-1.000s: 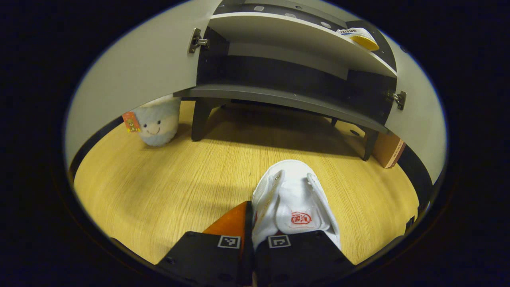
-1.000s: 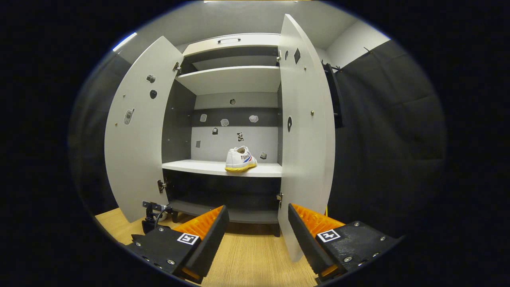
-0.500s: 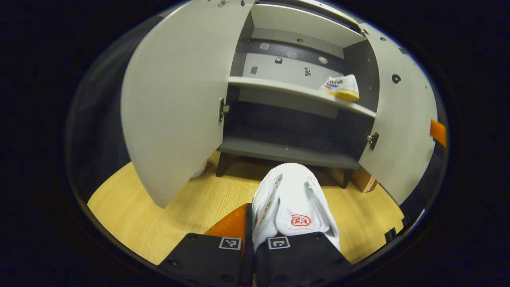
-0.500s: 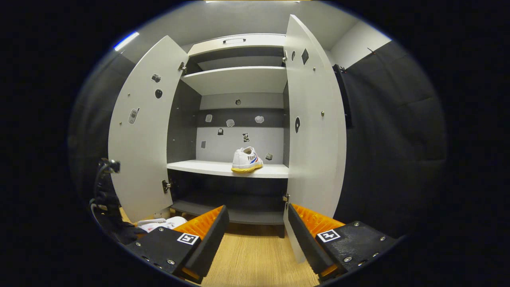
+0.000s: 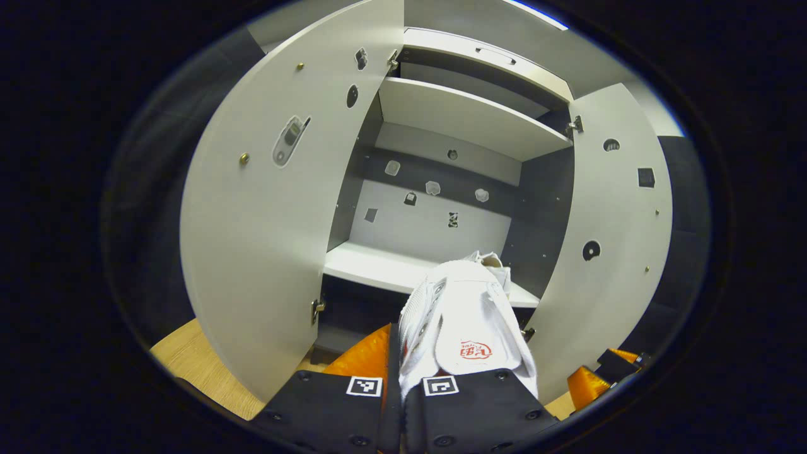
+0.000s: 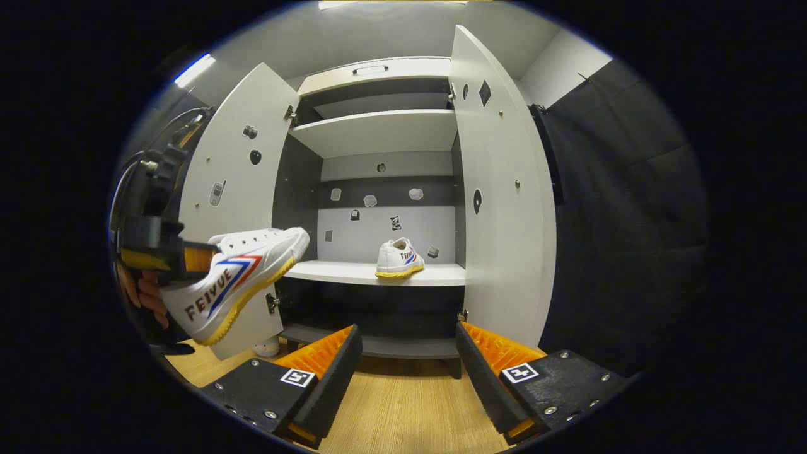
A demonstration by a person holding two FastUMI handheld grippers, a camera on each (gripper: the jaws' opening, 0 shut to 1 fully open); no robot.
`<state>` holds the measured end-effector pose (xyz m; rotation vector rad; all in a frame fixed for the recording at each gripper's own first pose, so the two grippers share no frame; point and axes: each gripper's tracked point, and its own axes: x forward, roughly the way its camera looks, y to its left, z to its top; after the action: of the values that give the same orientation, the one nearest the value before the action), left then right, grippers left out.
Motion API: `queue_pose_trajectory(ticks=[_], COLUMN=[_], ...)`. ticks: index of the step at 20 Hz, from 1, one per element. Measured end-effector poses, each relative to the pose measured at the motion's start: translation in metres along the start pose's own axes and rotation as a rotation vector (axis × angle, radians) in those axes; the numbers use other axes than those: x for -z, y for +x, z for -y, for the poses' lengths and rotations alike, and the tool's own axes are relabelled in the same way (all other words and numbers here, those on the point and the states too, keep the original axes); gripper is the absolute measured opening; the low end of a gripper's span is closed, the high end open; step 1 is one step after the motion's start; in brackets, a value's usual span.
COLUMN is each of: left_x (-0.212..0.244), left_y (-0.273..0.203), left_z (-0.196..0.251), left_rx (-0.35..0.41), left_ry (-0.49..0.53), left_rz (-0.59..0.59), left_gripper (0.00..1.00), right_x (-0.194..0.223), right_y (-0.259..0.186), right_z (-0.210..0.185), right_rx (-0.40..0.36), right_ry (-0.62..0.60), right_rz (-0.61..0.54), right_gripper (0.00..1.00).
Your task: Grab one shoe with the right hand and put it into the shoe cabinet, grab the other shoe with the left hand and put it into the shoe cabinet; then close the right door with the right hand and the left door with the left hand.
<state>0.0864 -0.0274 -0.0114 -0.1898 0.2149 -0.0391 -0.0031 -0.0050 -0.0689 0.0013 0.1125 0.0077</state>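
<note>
A white shoe [image 5: 463, 321] with red and blue side stripes hangs in the air, my left gripper [image 5: 396, 378] shut on the side of its collar. In the right gripper view that shoe [image 6: 233, 277] is at the left, toe up toward the cabinet, level with the middle shelf [image 6: 340, 272], held by the left gripper [image 6: 183, 257] in a hand. The second shoe [image 6: 398, 258] stands on that shelf toward its right; in the left gripper view the shoe on the shelf [image 5: 497, 261] peeks from behind the held one. My right gripper [image 6: 408, 362] is open and empty, low before the cabinet. Both the left door [image 6: 233, 183] and the right door [image 6: 504, 208] stand wide open.
A pale plush toy [image 6: 268, 347] sits on the wooden floor [image 6: 403, 416] under the left door. An upper shelf [image 6: 378, 129] spans the cabinet above. Black cloth wall [image 6: 618, 221] hangs to the right of the right door.
My left gripper has lifted the shoe from near the floor up to middle-shelf height, tilting up toward the cabinet. The right gripper stays open and has barely shifted.
</note>
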Motion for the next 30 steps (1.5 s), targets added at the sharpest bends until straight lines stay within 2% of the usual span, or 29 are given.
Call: queue_pose_trajectory(ticks=[4,7,11,15,19,25,30], left_x=[-0.041,-0.056,-0.041,-0.01,0.014,0.028,0.029], left_y=[0.069,0.13,0.199,0.244,0.268,0.279,0.286], left_z=[0.008,0.01,0.006,-0.006,-0.016,-0.021,-0.02], left_rx=[-0.007,-0.029,-0.064,-0.123,-0.177,-0.191,-0.197], left_ry=[0.034,0.037,0.083,0.115,0.182,0.145,0.193], left_rz=[0.031,0.004,-0.098,-0.205,-0.28,-0.364,-0.4], left_gripper=[0.1,0.1,0.1,0.1,0.1,0.1,0.1], right_x=[-0.003,-0.005,-0.003,0.001,0.003,0.013,0.013], right_y=[-0.005,-0.008,-0.01,-0.01,-0.009,-0.005,-0.006], right_z=[0.003,0.013,0.029,0.043,0.049,0.047,0.043], right_rx=[0.014,0.04,0.074,0.11,0.121,0.116,0.107], right_ry=[0.014,0.012,0.027,0.025,0.028,0.037,0.025], right_rz=[0.008,0.015,0.012,0.005,0.003,-0.023,-0.022], right_gripper=[0.92,0.92,0.92,0.92,0.92,0.92,0.92])
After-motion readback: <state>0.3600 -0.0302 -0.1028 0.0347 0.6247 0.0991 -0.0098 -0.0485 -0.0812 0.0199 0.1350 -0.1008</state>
